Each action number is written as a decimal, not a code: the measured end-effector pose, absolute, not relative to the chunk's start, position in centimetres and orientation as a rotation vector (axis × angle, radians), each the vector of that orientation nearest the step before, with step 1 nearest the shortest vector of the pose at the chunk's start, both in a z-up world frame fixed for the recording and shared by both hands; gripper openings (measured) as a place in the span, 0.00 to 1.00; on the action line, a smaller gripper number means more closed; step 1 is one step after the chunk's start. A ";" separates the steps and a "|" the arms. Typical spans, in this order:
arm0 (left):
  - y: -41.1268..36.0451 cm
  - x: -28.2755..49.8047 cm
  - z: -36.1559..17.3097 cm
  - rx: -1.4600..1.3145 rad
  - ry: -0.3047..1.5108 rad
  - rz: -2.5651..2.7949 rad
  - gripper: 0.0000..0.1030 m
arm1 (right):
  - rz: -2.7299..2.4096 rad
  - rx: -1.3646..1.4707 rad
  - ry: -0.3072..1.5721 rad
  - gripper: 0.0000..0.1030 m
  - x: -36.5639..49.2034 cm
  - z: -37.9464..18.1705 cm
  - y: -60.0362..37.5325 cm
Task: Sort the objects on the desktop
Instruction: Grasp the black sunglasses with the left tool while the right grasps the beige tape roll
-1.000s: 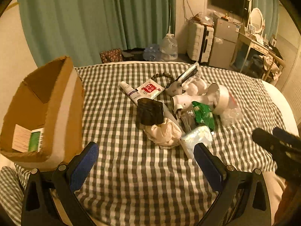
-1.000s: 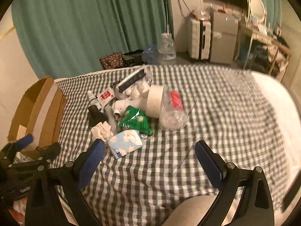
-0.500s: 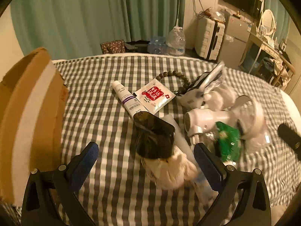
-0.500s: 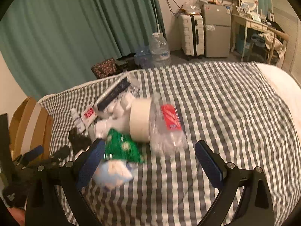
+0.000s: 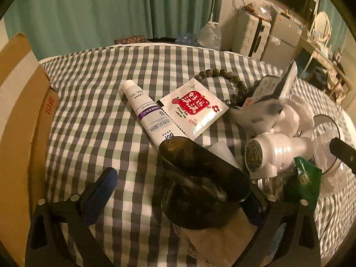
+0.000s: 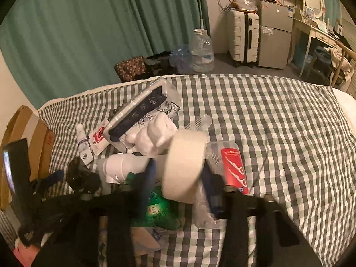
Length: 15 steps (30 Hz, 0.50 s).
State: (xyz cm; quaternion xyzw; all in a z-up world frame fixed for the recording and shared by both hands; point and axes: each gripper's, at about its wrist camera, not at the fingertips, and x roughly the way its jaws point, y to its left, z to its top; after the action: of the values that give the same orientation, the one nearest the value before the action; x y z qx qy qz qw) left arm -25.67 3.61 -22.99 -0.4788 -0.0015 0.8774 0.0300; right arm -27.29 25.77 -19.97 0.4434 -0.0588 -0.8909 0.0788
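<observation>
On the checked cloth [image 5: 93, 102] lies a pile of small items. My left gripper [image 5: 178, 195] straddles a shiny black case [image 5: 200, 178]. Its jaws are closing, and the left pad [image 5: 100, 191] stands clear of the case while the other pad is hidden behind it. My right gripper [image 6: 180, 175] is blurred, its jaws closing onto a beige tape roll [image 6: 184, 166], one pad against each flat side. Around them lie a white tube [image 5: 149, 109], a red-and-white sachet [image 5: 193, 109], a bead bracelet [image 5: 231, 80], a white hair dryer [image 5: 278, 153] and a green packet [image 5: 304, 178].
A cardboard box [image 5: 20, 111] stands open at the left edge of the cloth. A crushed clear bottle with a red label [image 6: 231, 169] lies right of the tape roll. The cloth's right half [image 6: 278, 133] is bare. Beyond it are curtains, a water jug and a suitcase.
Both grippers have come forward and down onto the pile. The left one now straddles the black case. The right jaws have narrowed from wide open to the sides of the tape roll.
</observation>
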 end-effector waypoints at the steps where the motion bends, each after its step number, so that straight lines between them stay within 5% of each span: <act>1: 3.3 -25.5 -22.9 -1.460 -0.033 2.707 0.83 | -2.665 1.323 -0.188 0.30 -27.1 -19.9 26.0; 3: 3.0 -25.0 -22.5 -1.428 -0.085 2.706 0.64 | -2.662 1.319 -0.208 0.30 -26.9 -19.8 26.2; 15: 2.1 -21.6 -17.2 -1.325 -0.062 2.756 0.63 | -2.679 1.215 -0.218 0.30 -23.2 -16.1 26.9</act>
State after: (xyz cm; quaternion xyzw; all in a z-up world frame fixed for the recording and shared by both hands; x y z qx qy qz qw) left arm -21.59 2.08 -17.24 -0.4328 -0.0204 0.9003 0.0414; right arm -23.21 26.91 -16.08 0.4101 -0.0734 -0.9040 0.0957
